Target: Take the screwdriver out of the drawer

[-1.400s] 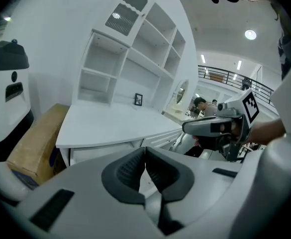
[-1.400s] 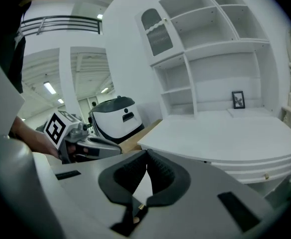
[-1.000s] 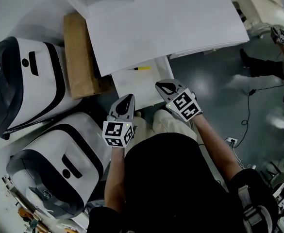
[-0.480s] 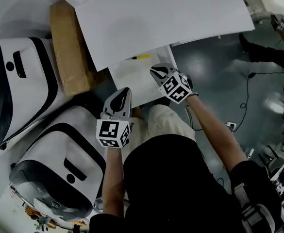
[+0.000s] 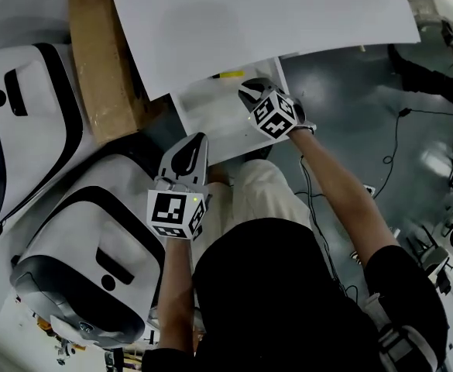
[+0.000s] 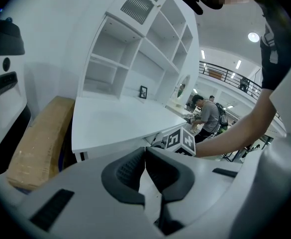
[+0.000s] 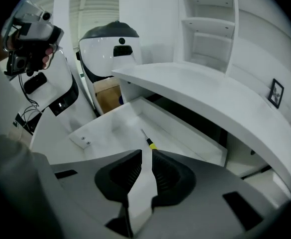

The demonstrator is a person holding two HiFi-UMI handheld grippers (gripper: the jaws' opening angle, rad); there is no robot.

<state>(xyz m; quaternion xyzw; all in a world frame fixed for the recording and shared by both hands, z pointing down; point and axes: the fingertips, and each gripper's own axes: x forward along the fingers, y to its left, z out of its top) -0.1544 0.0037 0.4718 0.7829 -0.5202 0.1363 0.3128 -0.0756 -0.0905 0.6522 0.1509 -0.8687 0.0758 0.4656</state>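
Observation:
A thin screwdriver (image 7: 146,139) with a yellow band lies on the floor of the pulled-out white drawer (image 7: 105,126); in the head view its yellow part (image 5: 228,74) shows at the drawer's far end, by the desk edge. My right gripper (image 7: 146,156) hangs over the drawer (image 5: 211,118) and points down at the screwdriver. Its jaws have just been opening, a narrow gap stands between them, and only drawer floor shows in it. Its fingertips (image 5: 249,90) are close to the yellow end. My left gripper (image 5: 189,155) stays shut and empty in front of the drawer.
The white desk top (image 5: 249,22) overhangs the drawer's back. A brown cardboard box (image 5: 98,68) leans left of the drawer. Two white-and-black machines (image 5: 87,254) (image 5: 17,115) fill the left side. Cables lie on the grey floor (image 5: 342,76) at the right.
My right gripper has gone down and forward over the drawer toward the screwdriver, and its jaws have parted. The left gripper has stayed shut and sunk a little.

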